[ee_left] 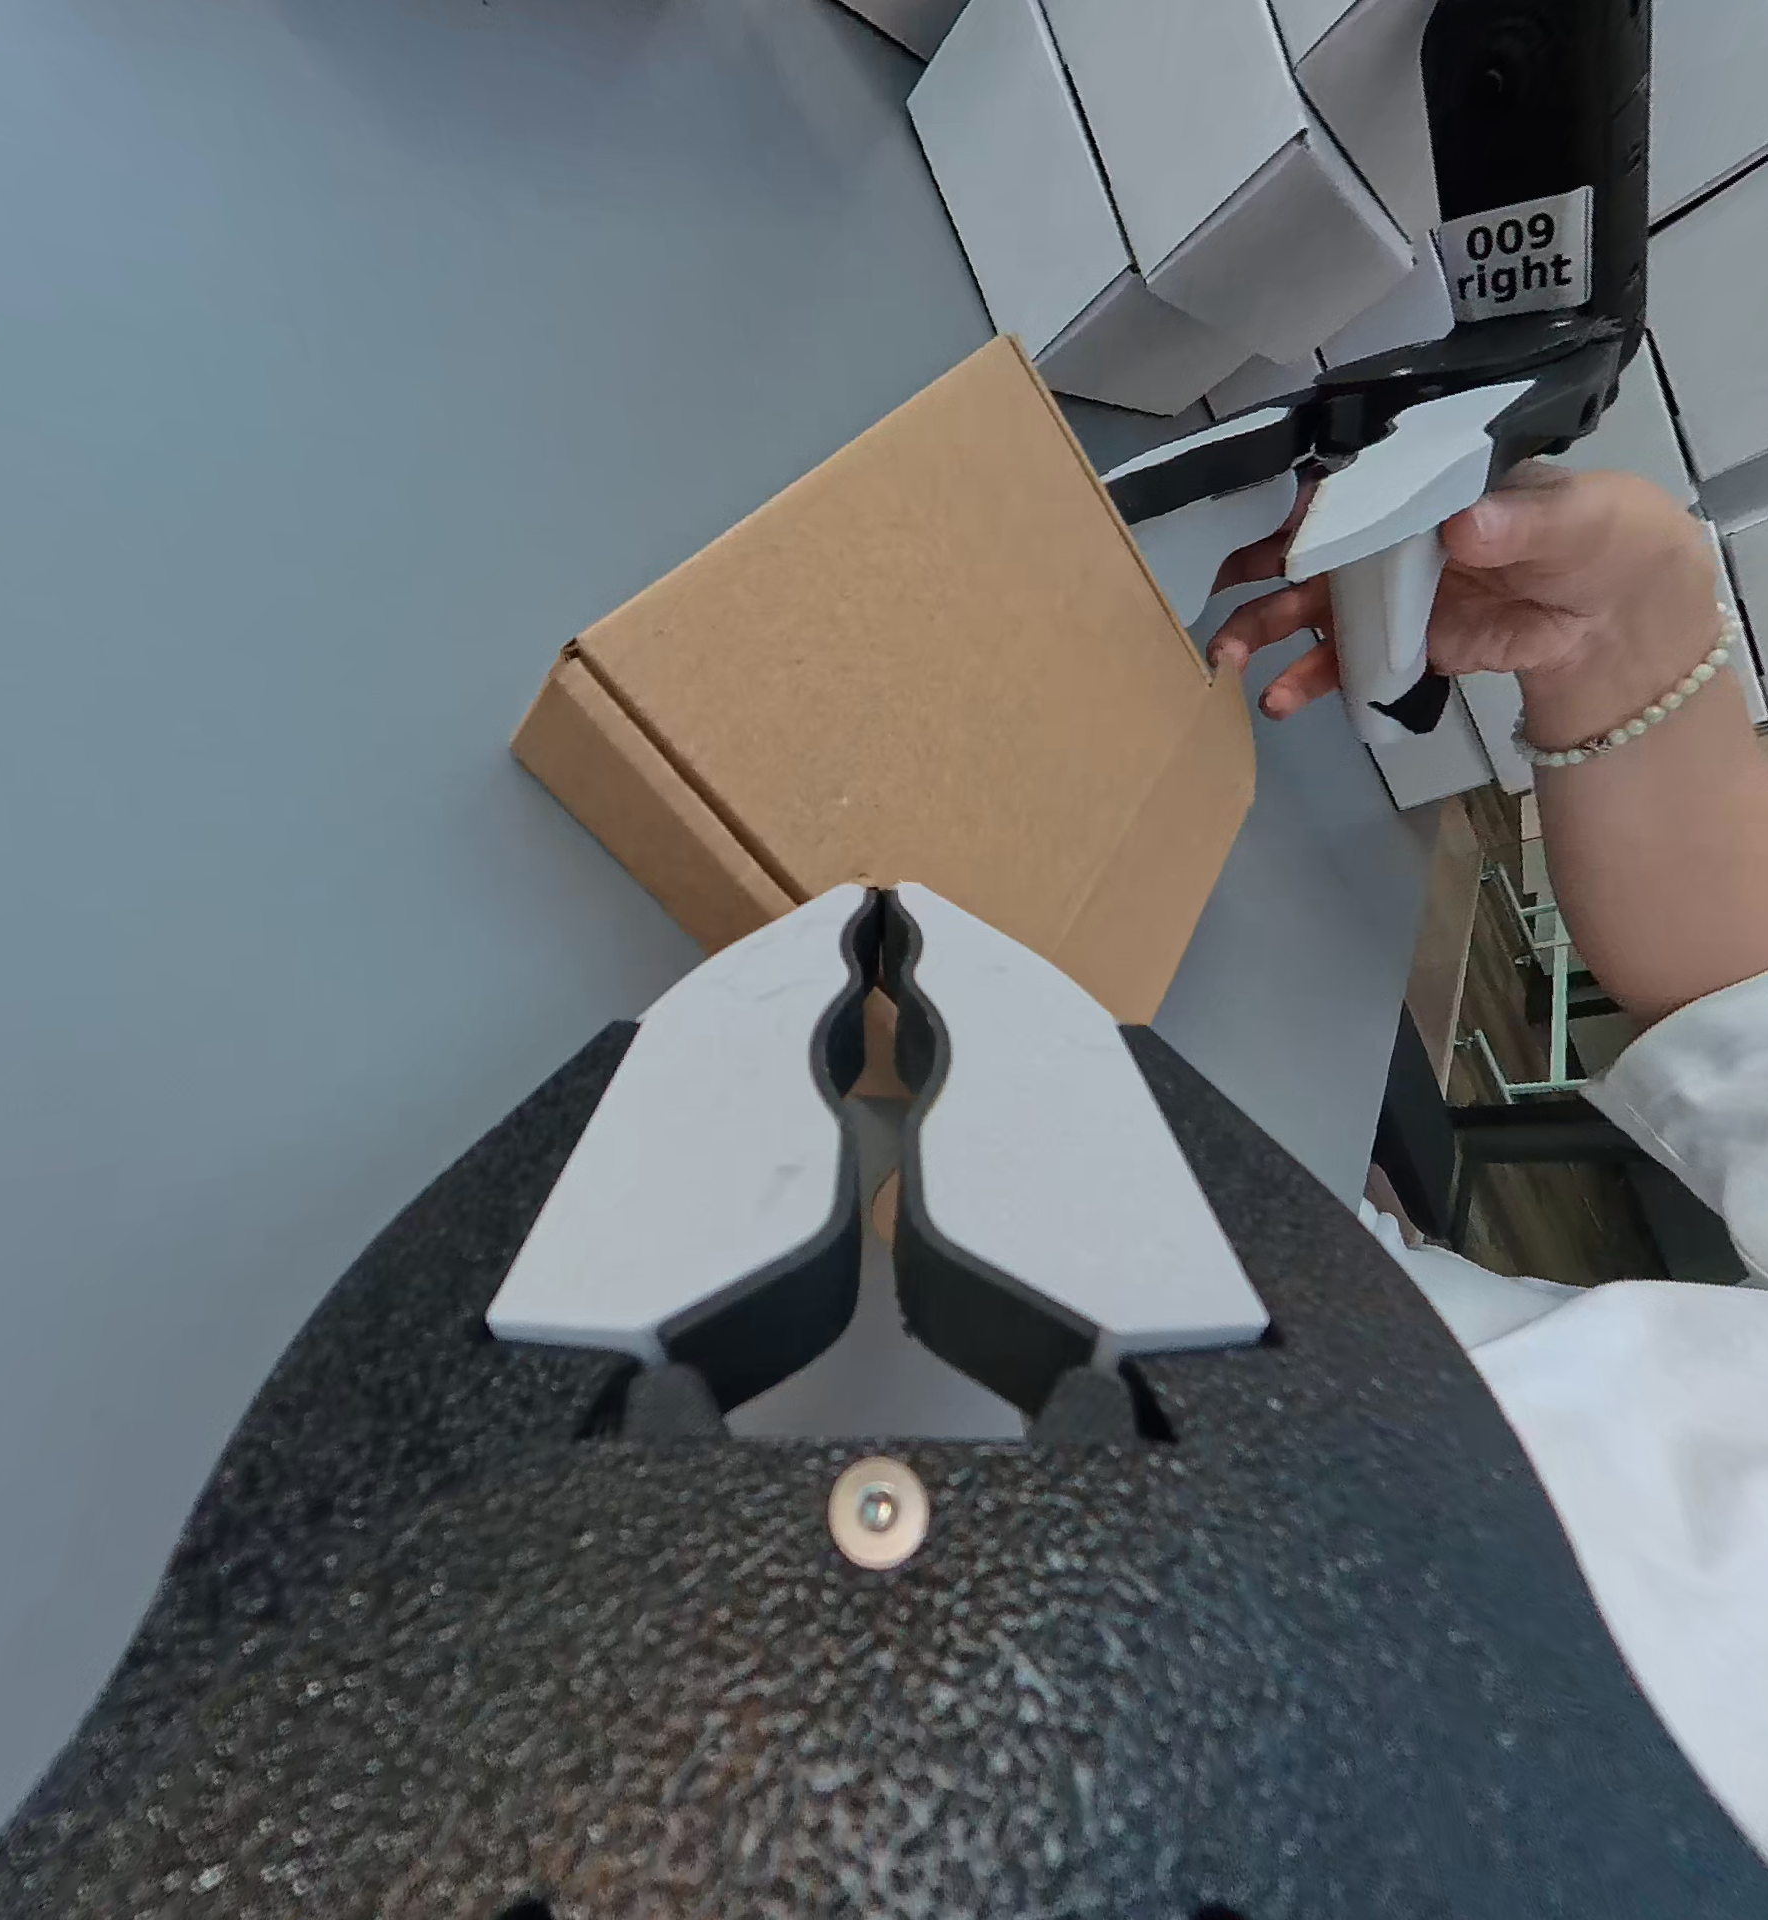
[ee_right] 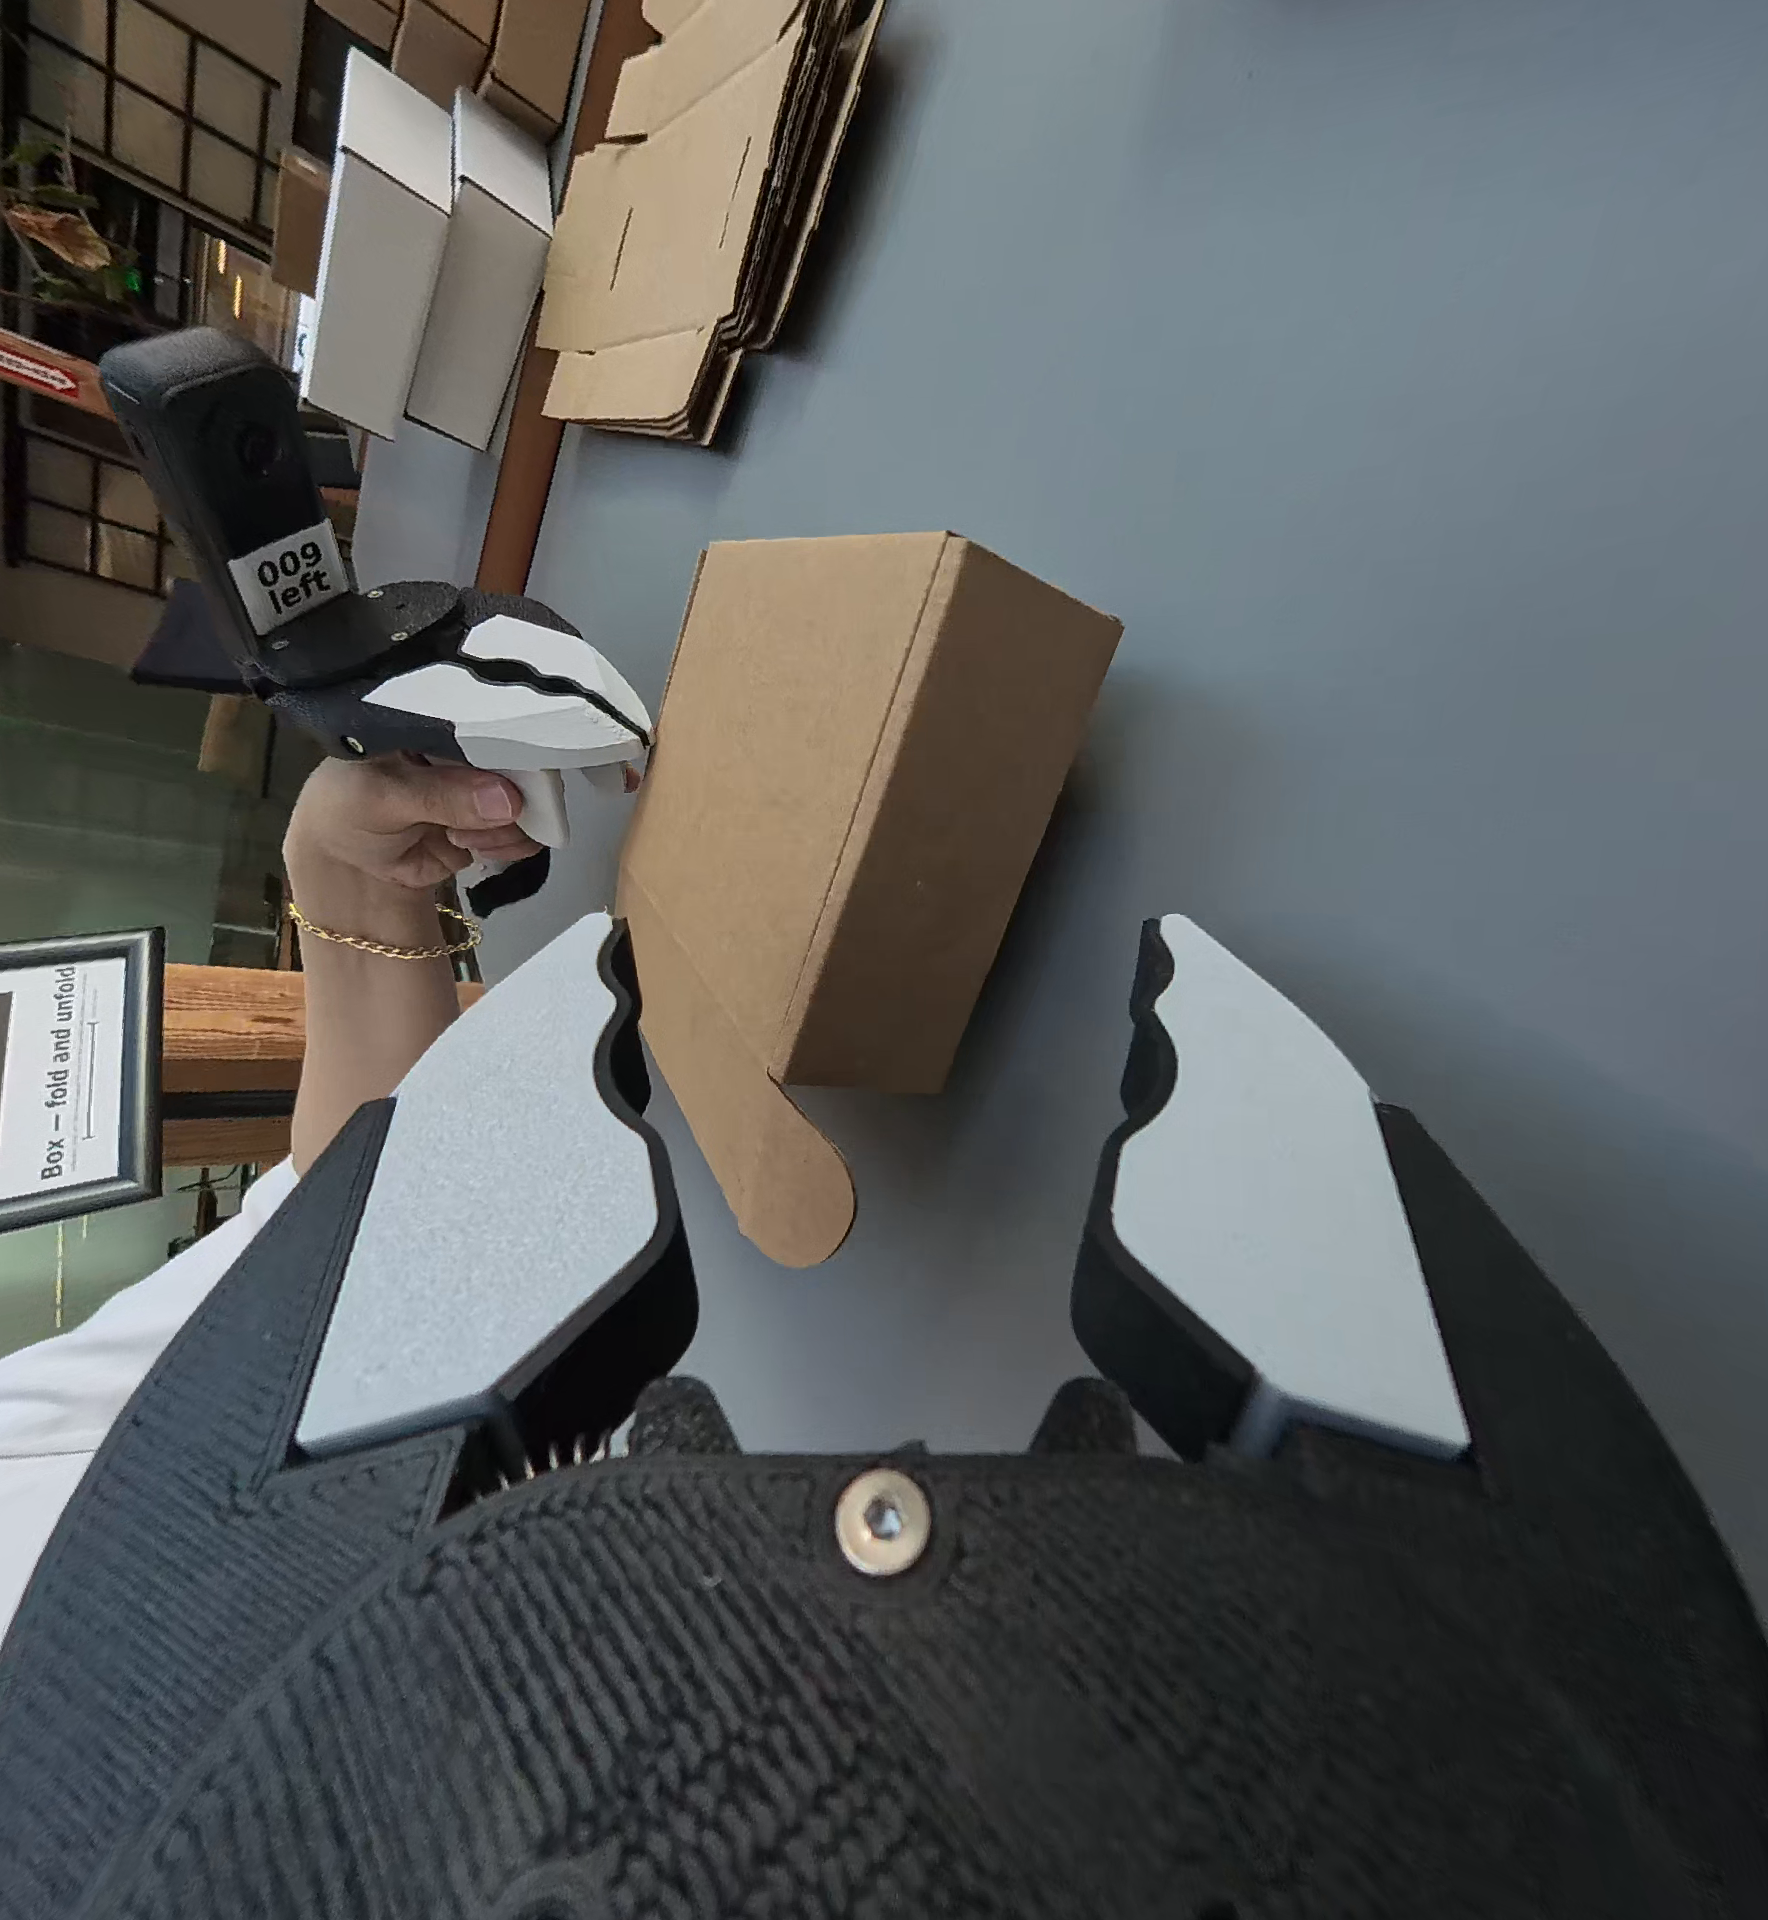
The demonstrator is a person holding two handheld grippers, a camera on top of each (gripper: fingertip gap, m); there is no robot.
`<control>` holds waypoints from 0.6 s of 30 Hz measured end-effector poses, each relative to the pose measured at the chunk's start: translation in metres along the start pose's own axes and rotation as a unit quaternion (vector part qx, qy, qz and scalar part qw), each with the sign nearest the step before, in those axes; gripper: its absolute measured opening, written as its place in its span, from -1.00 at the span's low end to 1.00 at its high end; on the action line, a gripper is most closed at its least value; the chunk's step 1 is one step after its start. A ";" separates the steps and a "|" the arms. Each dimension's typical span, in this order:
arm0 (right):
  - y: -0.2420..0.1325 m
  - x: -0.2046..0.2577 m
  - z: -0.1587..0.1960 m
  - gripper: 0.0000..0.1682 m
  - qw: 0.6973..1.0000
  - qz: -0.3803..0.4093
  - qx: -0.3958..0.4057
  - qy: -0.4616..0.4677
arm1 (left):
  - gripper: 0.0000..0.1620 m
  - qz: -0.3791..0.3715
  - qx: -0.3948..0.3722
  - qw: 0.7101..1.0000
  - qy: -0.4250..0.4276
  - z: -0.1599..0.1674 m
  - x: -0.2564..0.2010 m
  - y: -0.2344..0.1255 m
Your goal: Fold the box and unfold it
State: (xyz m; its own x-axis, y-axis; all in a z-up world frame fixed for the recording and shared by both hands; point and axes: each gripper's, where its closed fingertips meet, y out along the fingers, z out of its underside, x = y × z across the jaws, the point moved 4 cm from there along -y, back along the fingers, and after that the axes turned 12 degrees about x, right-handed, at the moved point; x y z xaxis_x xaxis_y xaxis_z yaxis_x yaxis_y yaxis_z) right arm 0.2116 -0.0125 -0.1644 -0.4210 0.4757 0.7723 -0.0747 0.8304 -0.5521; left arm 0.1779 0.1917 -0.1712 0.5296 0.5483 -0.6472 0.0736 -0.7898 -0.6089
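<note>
- On the grey table [ee_right: 1482, 416], the brown cardboard box [ee_left: 921, 665] sits folded up, its lid panel down over the body and one rounded side flap [ee_right: 792, 1184] sticking out loose at the near end in the right wrist view.
- Your left gripper [ee_left: 880, 896] has its fingers pressed together at the tips, right at the near edge of the lid; whether a sliver of cardboard is pinched there, the pictures do not settle. If it is only butting against the edge, a pull could slide off and leave the lid shut.
- Your right gripper [ee_right: 885, 940] is spread wide and holds nothing. Its left finger [ee_right: 506, 1174] lies just beside the box's edge, above the loose flap, and the right one hangs over bare table.
- Risk one: closing the right gripper from here could catch the flap at an angle and crease or tear it rather than tuck or free it.
- Risk two: the box looks light and nothing weighs it down, so a sideways shove from either gripper may skid it across the smooth surface or spin it out of reach.
- Risk three: lifting the lid with one gripper alone could drag the whole box up, since the tucked panels may grip.
- Far off, white boxes [ee_left: 1171, 208] are stacked and flat cardboard blanks [ee_right: 672, 239] lie piled; a skidding box could run into them.
</note>
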 end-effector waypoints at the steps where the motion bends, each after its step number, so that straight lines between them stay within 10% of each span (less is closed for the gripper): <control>1: 0.002 0.001 -0.002 0.08 1.000 -0.002 0.008 -0.001 | -1.00 0.000 -0.003 1.000 0.001 0.000 0.000 0.000; 18: 0.044 0.026 -0.021 -0.35 0.989 -0.090 0.117 0.020 | -1.00 -0.001 -0.047 0.998 0.041 0.012 0.007 -0.009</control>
State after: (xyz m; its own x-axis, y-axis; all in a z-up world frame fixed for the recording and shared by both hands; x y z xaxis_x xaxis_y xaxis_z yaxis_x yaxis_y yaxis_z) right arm 0.2162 0.0420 -0.1623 -0.3460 0.3419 0.8737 -0.3547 0.8145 -0.4592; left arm 0.1704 0.2060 -0.1757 0.5970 0.5283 -0.6037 0.1515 -0.8132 -0.5619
